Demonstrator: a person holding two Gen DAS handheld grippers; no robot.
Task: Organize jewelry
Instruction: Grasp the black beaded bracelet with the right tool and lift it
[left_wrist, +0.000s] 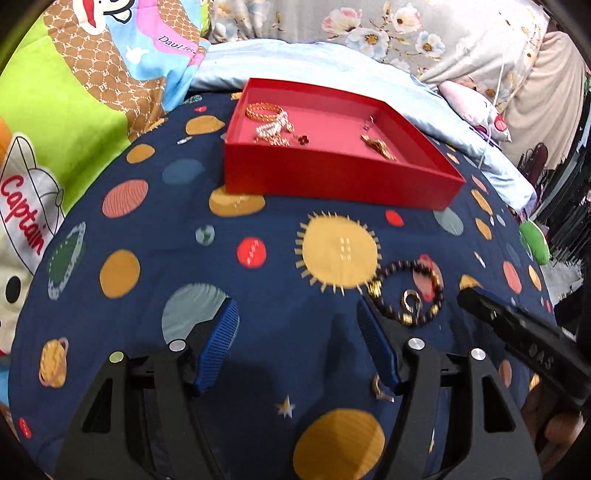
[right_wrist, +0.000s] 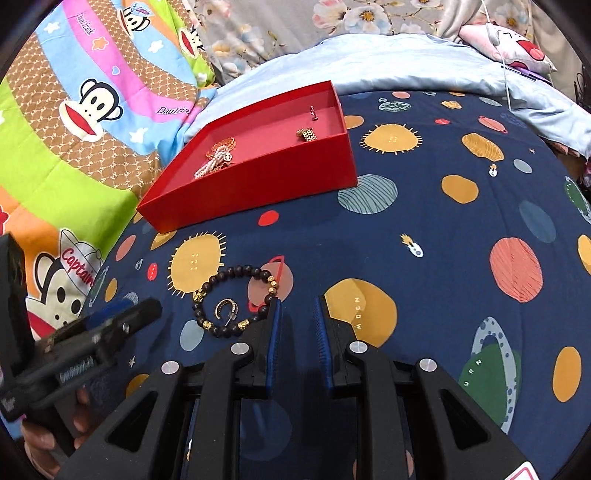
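A dark beaded bracelet (left_wrist: 408, 291) with gold beads lies on the navy planet bedspread, with a small gold ring (left_wrist: 410, 300) inside its loop; both also show in the right wrist view, bracelet (right_wrist: 236, 301) and ring (right_wrist: 226, 308). A red tray (left_wrist: 334, 184) behind holds several gold and pearl pieces (left_wrist: 271, 123); it also shows in the right wrist view (right_wrist: 258, 188). My left gripper (left_wrist: 295, 328) is open and empty, just left of the bracelet. My right gripper (right_wrist: 297, 317) is open with a narrow gap, empty, its left finger beside the bracelet.
A small gold piece (left_wrist: 380, 387) lies by the left gripper's right finger. Cartoon monkey blankets (right_wrist: 85, 122) are bunched at the left, a pale blue sheet (left_wrist: 314, 62) and floral pillows (left_wrist: 406, 29) behind the tray.
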